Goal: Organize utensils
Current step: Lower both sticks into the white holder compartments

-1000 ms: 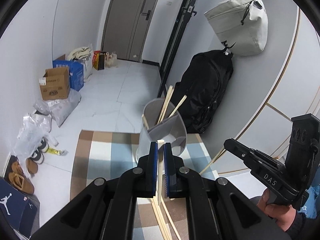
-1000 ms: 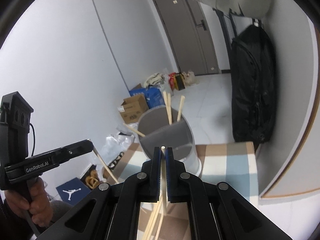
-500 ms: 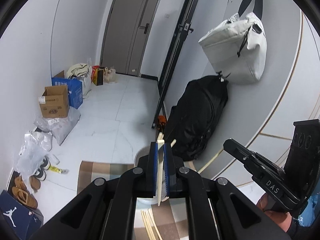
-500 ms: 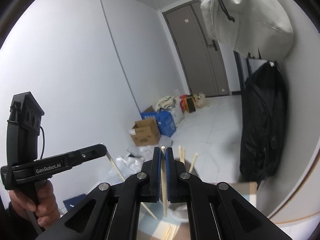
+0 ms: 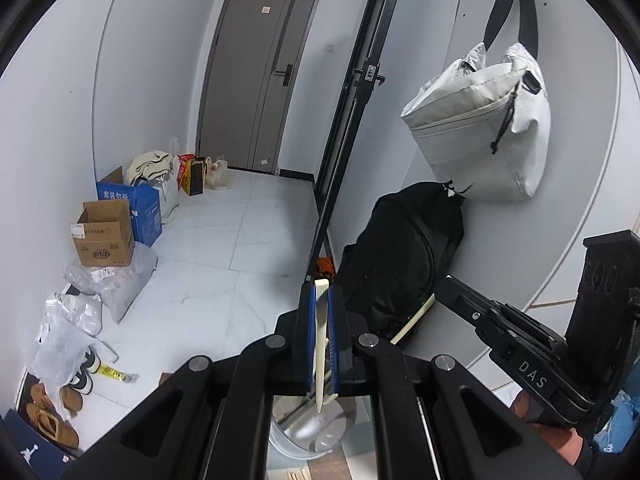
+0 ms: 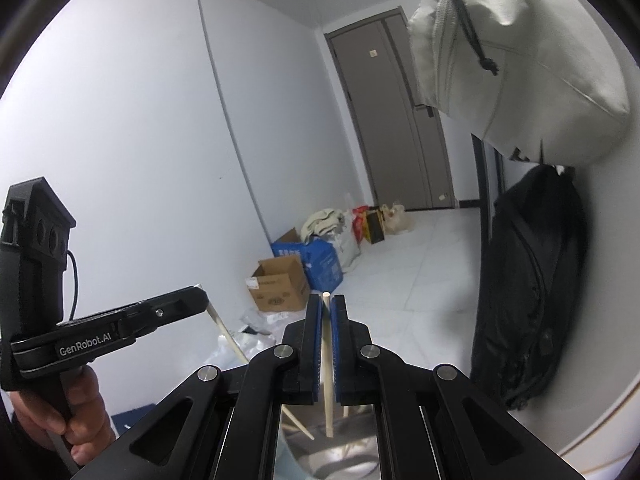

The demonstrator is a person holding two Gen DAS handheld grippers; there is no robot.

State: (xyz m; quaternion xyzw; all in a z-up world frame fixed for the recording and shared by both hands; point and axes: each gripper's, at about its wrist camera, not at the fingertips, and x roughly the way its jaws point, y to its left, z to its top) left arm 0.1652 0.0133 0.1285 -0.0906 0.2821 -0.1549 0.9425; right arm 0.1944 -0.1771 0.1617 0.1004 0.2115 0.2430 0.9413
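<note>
My left gripper is shut on a pale wooden chopstick, held upright, its lower end over the metal utensil cup below. My right gripper is shut on another wooden chopstick, also upright, its lower end inside the same cup, where other chopsticks lean. Each gripper shows in the other's view, the right one with its chopstick, the left one with its chopstick.
The cup stands on a checked cloth. A black backpack and a white bag hang on the right wall. Cardboard boxes, plastic bags and shoes line the left wall. A grey door is at the far end.
Both grippers have risen and tilted upward with their chopsticks; the cup has dropped from mid-view to the bottom edge. Both stay shut.
</note>
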